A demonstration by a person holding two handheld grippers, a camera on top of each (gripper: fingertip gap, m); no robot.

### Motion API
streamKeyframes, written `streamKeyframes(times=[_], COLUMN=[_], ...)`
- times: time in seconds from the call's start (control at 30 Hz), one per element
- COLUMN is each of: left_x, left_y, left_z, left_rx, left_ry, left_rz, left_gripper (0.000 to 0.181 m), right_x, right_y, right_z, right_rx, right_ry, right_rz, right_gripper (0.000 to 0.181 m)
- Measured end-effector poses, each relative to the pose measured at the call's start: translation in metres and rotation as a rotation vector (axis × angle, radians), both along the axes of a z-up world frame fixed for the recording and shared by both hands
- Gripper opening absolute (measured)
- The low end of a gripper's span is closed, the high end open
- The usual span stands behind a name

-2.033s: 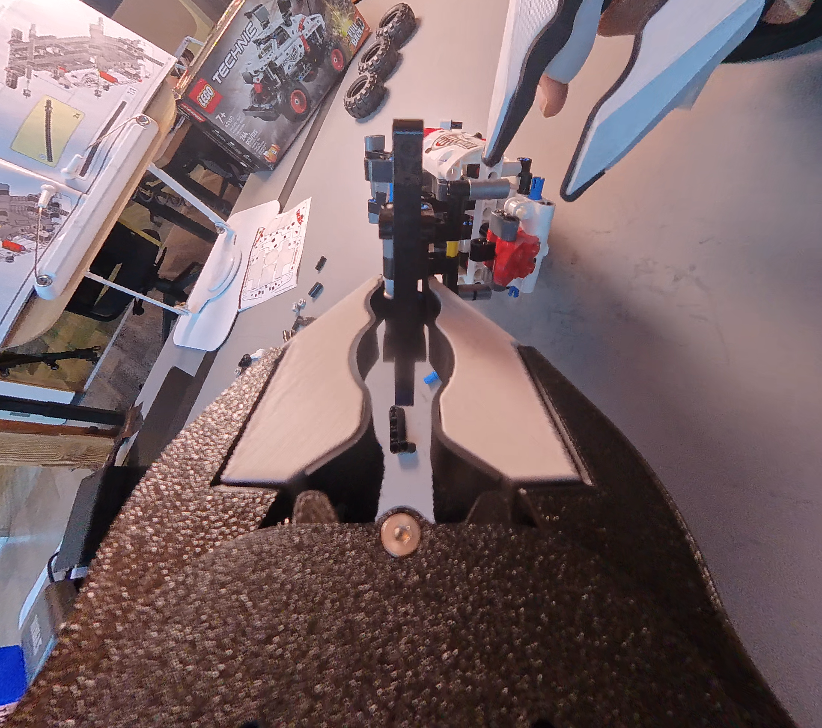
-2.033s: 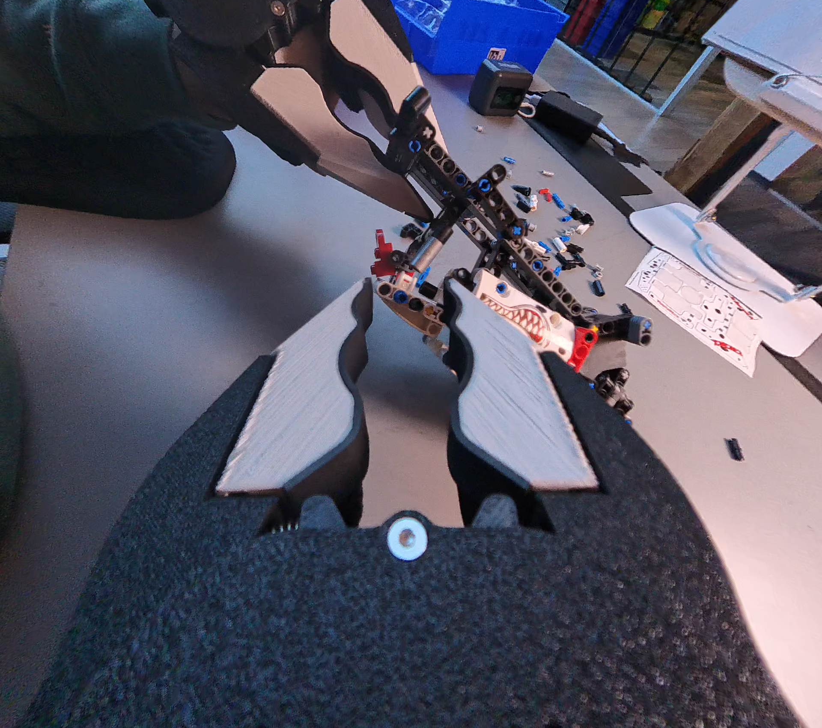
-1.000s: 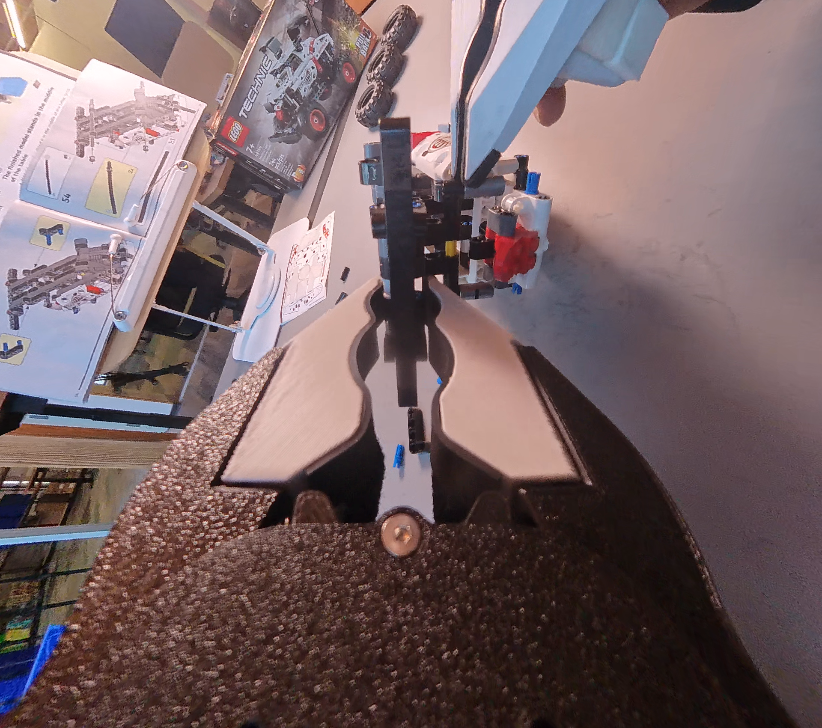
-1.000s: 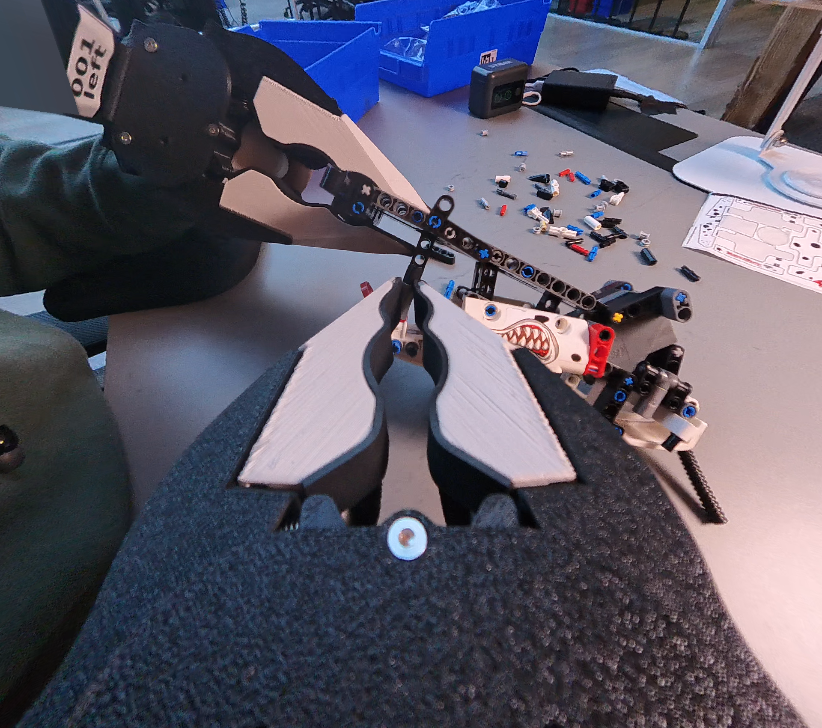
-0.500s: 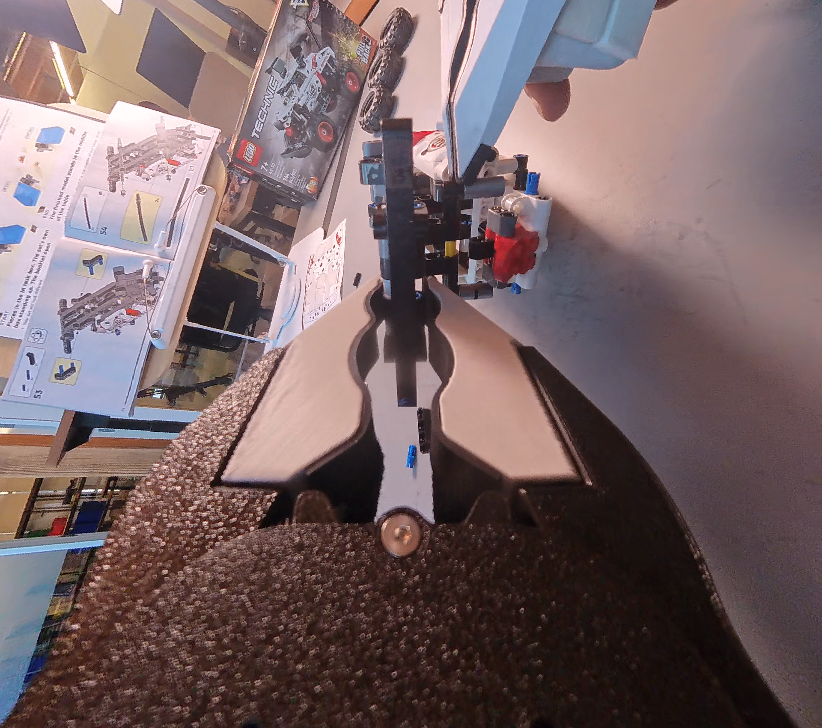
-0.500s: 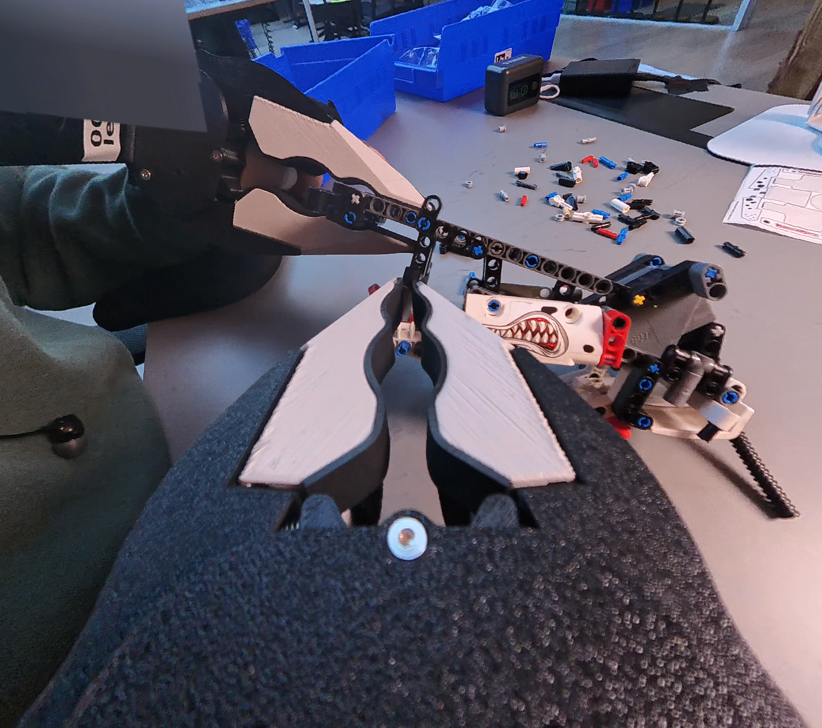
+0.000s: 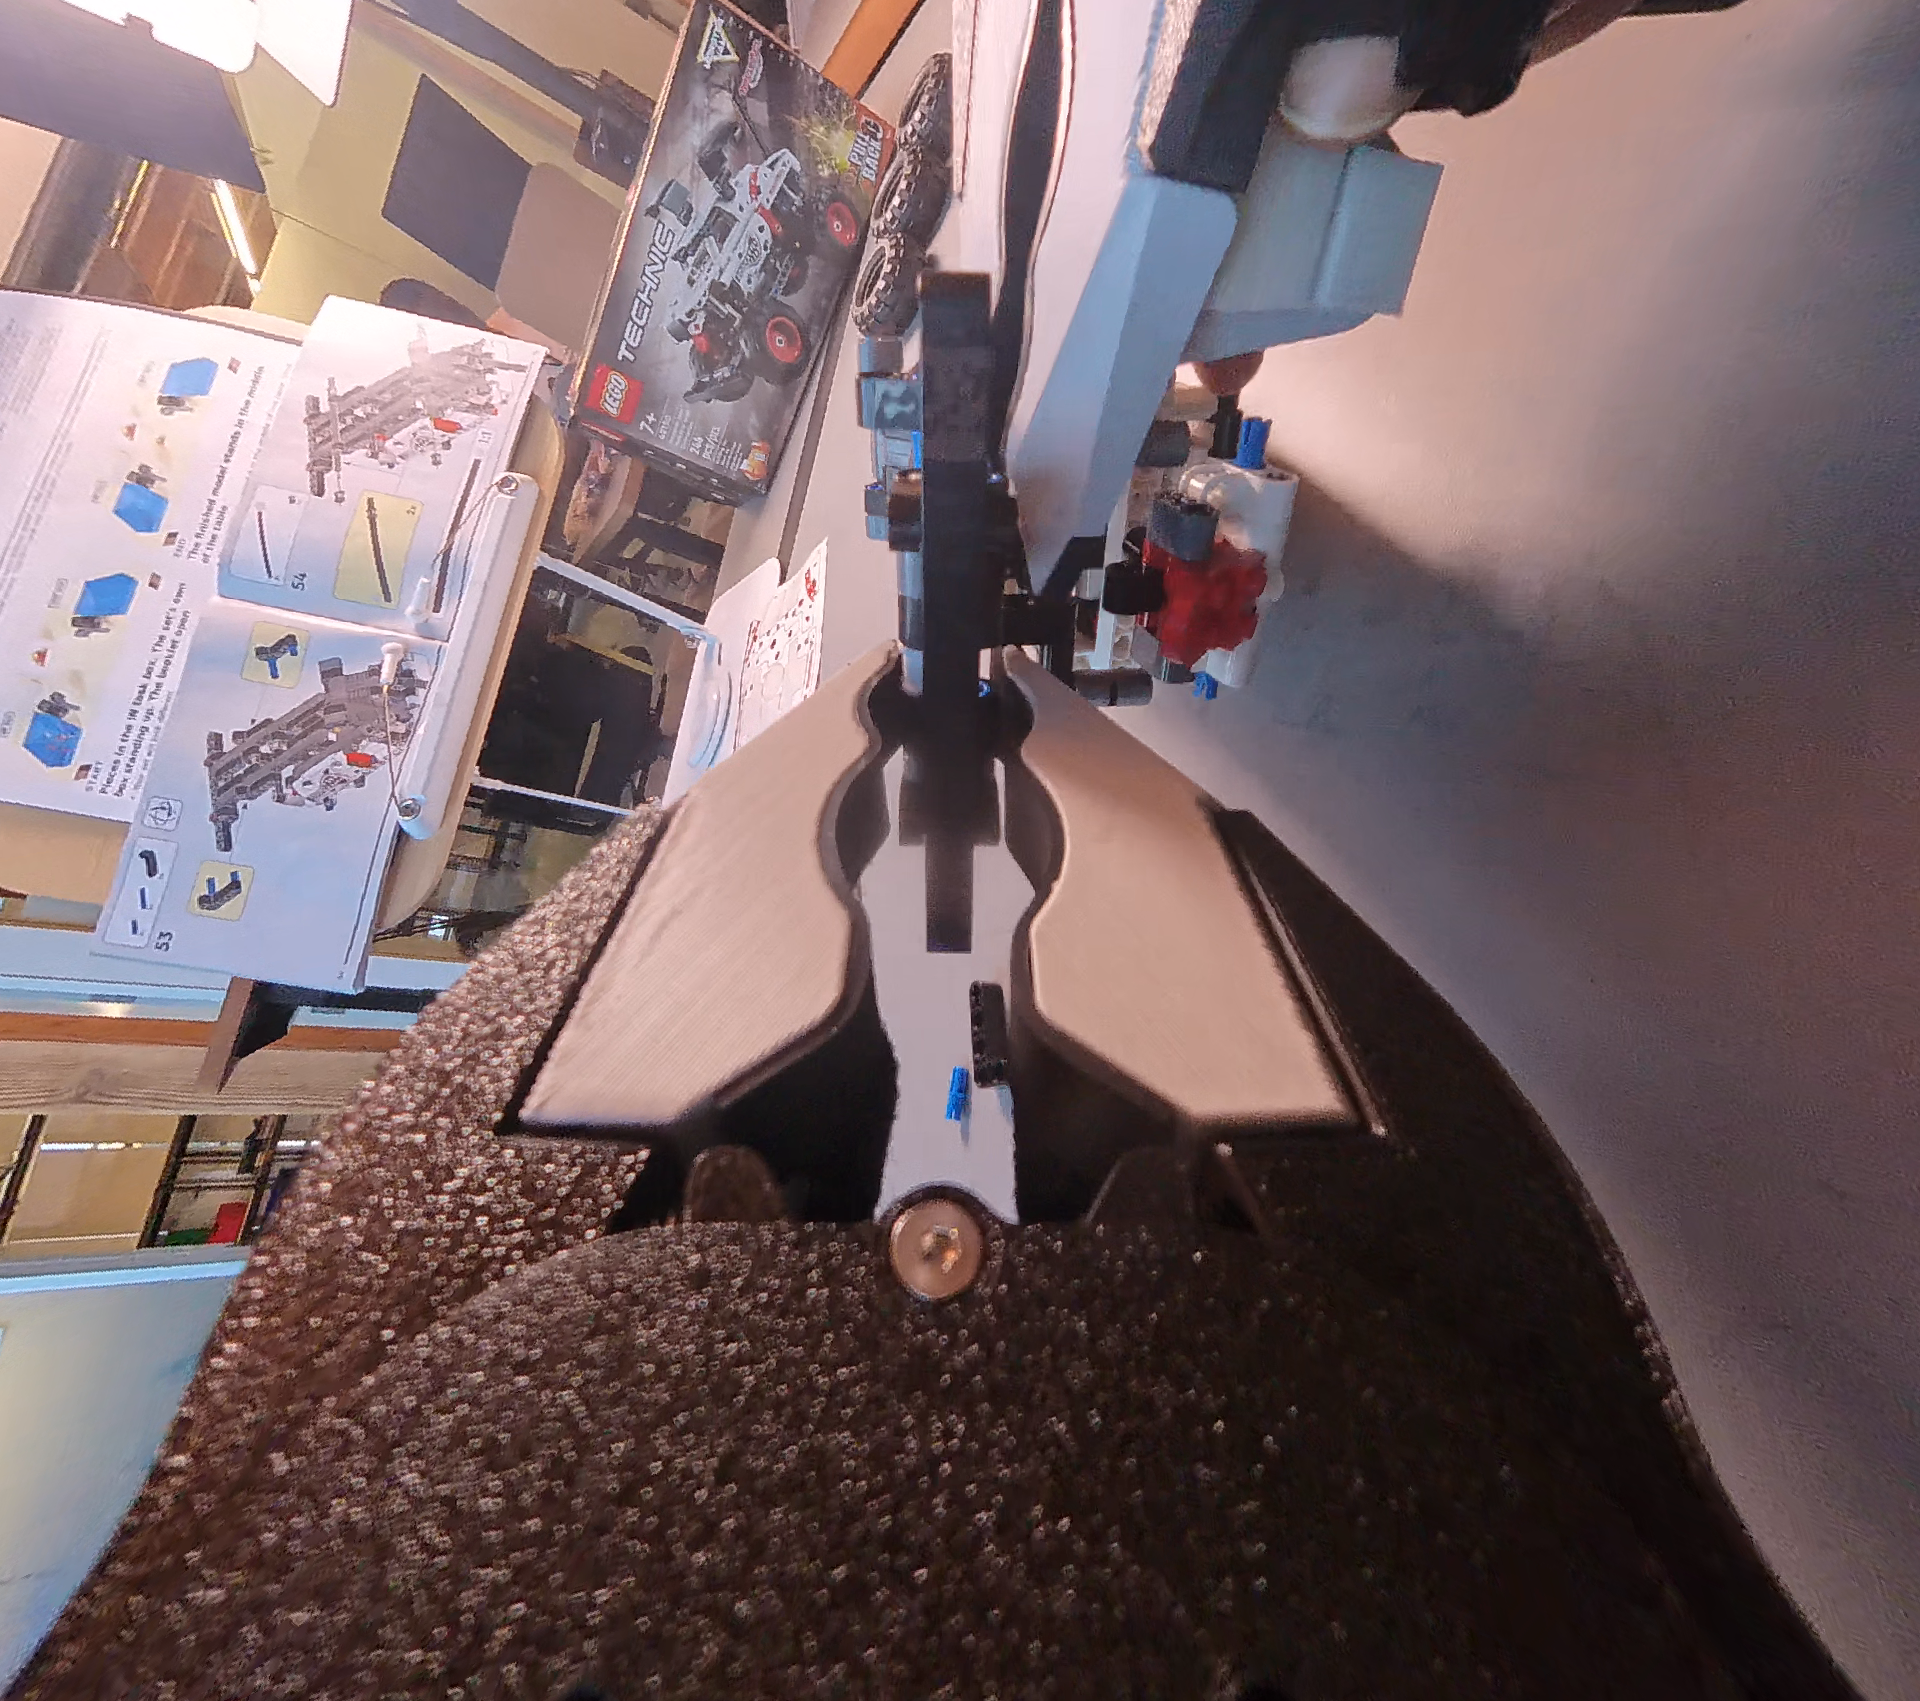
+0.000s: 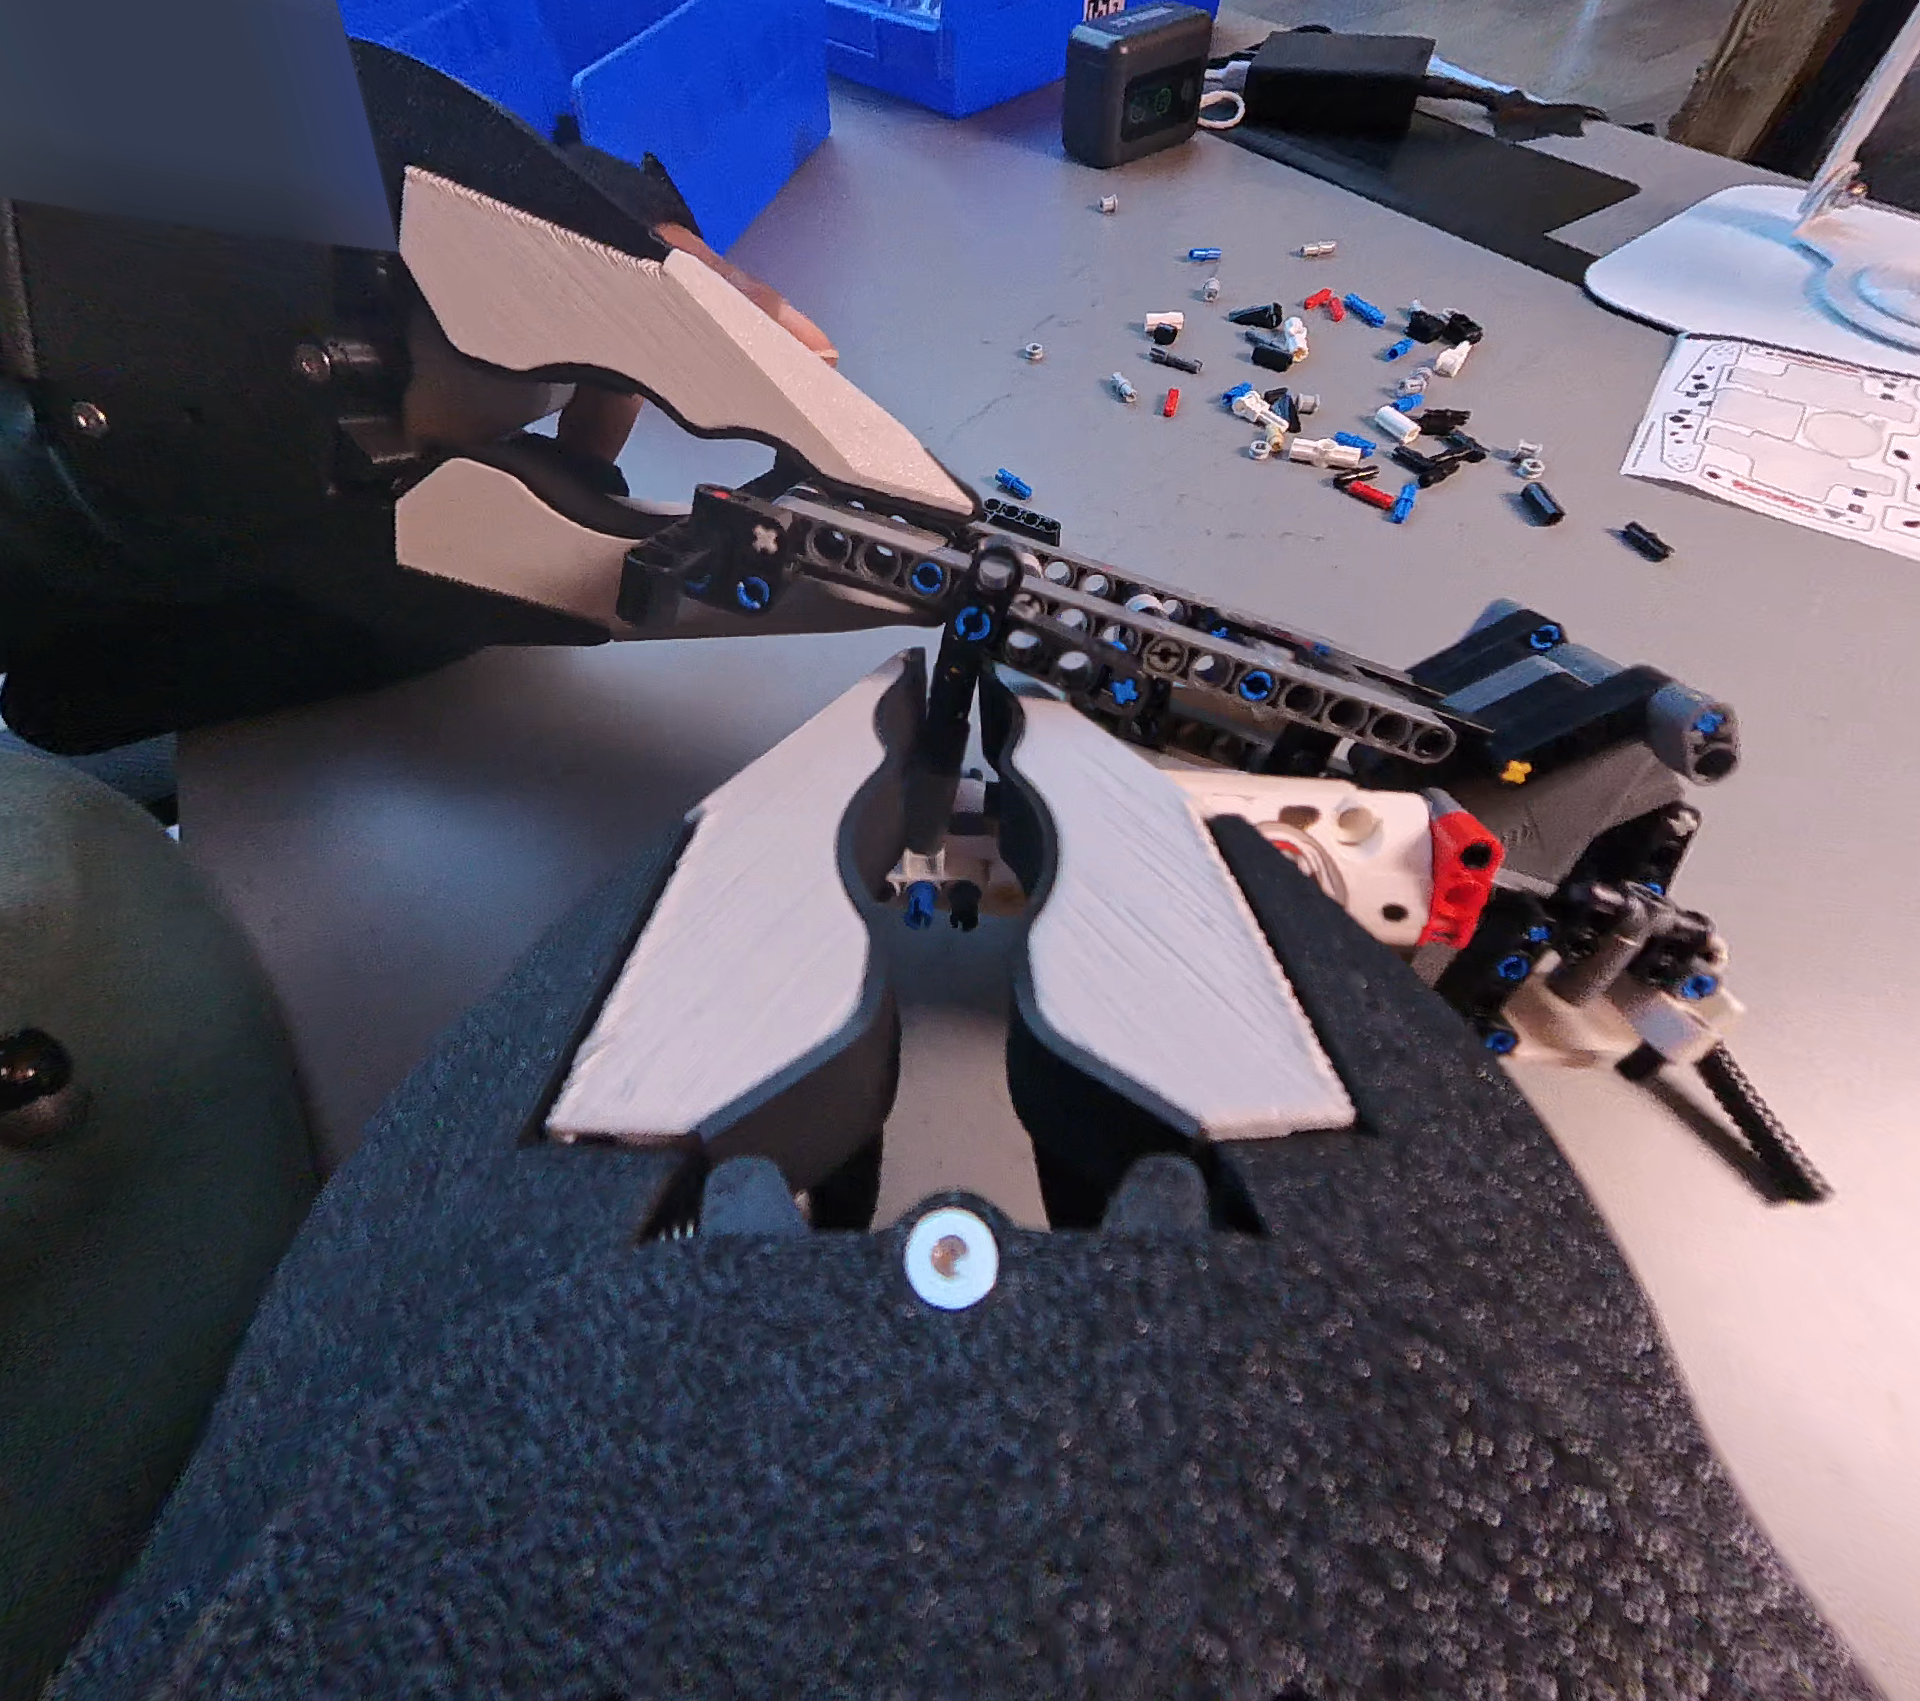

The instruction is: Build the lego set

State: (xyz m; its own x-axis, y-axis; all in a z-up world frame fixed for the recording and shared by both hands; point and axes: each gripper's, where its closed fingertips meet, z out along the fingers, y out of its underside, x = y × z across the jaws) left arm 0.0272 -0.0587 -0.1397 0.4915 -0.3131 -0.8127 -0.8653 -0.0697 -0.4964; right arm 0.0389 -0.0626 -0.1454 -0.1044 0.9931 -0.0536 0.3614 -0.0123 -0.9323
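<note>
The part-built lego chassis (image 8: 1340, 830) has long black holed beams, a white shark-mouth panel and red pieces. It is held above the grey table (image 8: 966, 280). My left gripper (image 7: 951, 677) is shut on the end of the long black beam (image 7: 951, 446); it also shows in the right wrist view (image 8: 821, 539). My right gripper (image 8: 961, 695) is shut on a thin black link (image 8: 951, 716) that hangs from a blue pin on the beam. In the left wrist view the right gripper (image 7: 1070, 550) comes in from above, beside the red gear block (image 7: 1205, 602).
Loose small lego parts (image 8: 1330, 404) lie scattered behind the model. Blue bins (image 8: 717, 51), a black device (image 8: 1132, 82), a sticker sheet (image 8: 1787, 446) and a white stand base (image 8: 1745, 269) lie farther back. The lego box (image 7: 727, 259), tyres (image 7: 904, 197) and open instruction booklet (image 7: 260, 612) are at the left. My left and right fingertips are right by each other.
My right gripper was open at the model's white end two seconds ago; it has since shut on the thin black link. My left gripper kept its hold and the model turned more level.
</note>
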Motion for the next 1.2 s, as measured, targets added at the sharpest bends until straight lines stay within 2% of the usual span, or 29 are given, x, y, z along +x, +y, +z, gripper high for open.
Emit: streamKeyframes(times=[0.43,1.2], left_x=[0.0025,0.0089], left_y=[-0.0012,-0.0032], left_z=[0.0012,0.0008], left_rx=[0.011,0.020], left_ry=[0.009,0.057], left_rz=[-0.019,-0.046], left_gripper=[0.015,0.015], right_x=[-0.0007,0.0031], right_y=[0.0008,-0.0009], right_z=[0.0041,0.0050], right_rx=[-0.170,-0.246], right_ry=[0.033,-0.001], right_rz=[-0.028,-0.021], right_gripper=[0.006,0.005])
